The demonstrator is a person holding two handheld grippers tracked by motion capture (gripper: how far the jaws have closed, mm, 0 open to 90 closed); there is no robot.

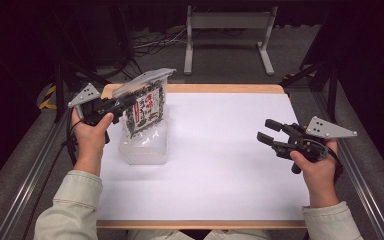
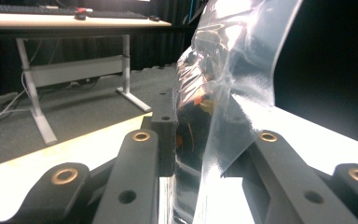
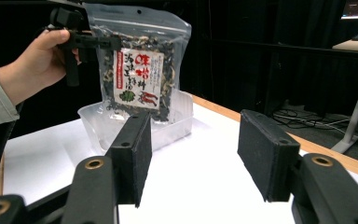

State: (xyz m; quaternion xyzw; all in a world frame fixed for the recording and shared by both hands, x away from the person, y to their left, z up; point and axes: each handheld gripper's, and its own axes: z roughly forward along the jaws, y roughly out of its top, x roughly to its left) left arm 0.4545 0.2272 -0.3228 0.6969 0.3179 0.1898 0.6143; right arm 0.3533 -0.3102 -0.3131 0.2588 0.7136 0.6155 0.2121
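Observation:
A clear pouch of dark dried food with a white and red label (image 1: 147, 102) (image 3: 137, 65) hangs upright over a clear plastic tub (image 1: 145, 145) (image 3: 172, 123) at the table's left. My left gripper (image 1: 125, 102) is shut on the pouch's side edge, and the film (image 2: 233, 93) is pinched between its jaws. My right gripper (image 1: 267, 131) (image 3: 191, 154) is open over the table's right side, well apart from the pouch, with nothing between its pads.
The white table top (image 1: 220, 150) has a wooden rim (image 1: 205, 88). Metal rails run along both sides (image 1: 360, 165). A grey stand (image 1: 227, 35) and cables lie on the floor beyond the far edge.

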